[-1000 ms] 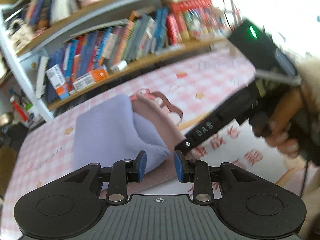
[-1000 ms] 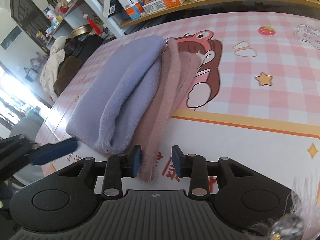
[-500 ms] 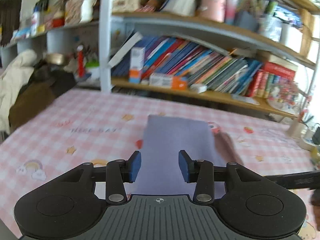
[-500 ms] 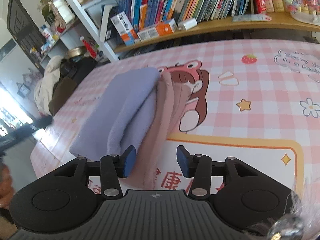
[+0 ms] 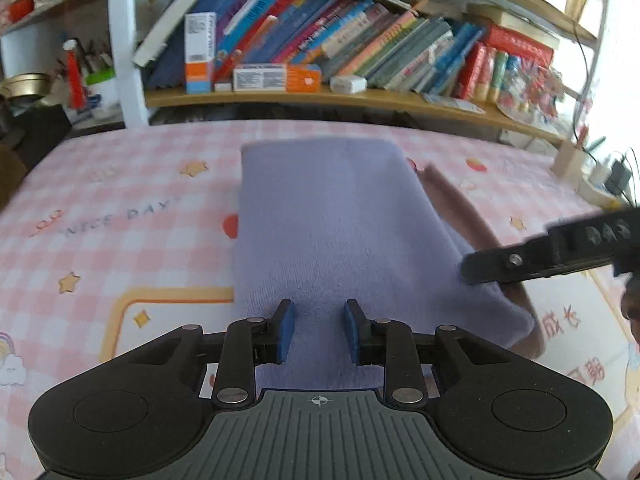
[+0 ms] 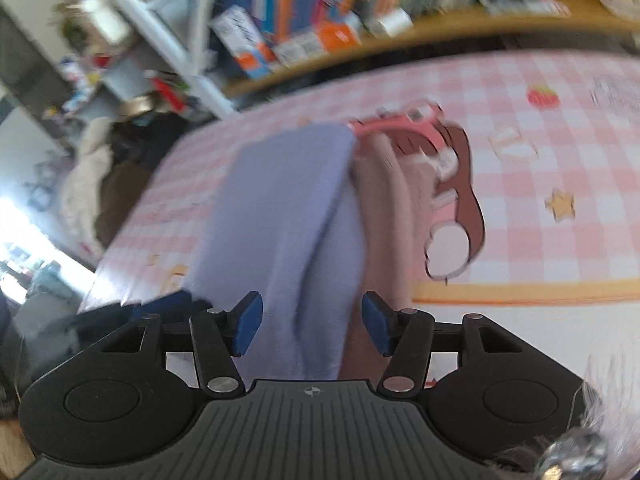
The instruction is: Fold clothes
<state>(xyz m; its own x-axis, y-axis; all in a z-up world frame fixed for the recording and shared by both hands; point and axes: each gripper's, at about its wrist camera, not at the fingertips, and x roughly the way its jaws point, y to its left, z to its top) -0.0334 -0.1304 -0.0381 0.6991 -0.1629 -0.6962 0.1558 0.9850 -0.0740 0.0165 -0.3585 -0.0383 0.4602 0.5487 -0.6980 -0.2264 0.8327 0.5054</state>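
A folded lavender garment (image 5: 336, 220) lies atop a folded dusty-pink garment (image 6: 384, 208) on the pink-checked counter (image 5: 120, 216). The left tongs (image 5: 319, 330) hover over its near edge, closing, pads clear of cloth. The right tongs (image 6: 312, 322) are opening above both garments, gripping nothing.

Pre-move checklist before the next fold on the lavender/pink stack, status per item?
1. Lavender garment folded and flat on the tablecloth: ok.
2. Pink garment aligned under it: not ok, it sticks out along one long side.
3. Left gripper free of cloth: ok, jaws closing above the lavender near end, nothing pinched between the pads.
4. Right gripper free of cloth: ok, jaws opening, lavender edge lies in line with the gap but the pads do not press it.
5. Grippers clear of each other: ok, the right one's finger is apart at the lavender garment's side edge.
6. Right view sharp enough to aim: not ok, motion blur.
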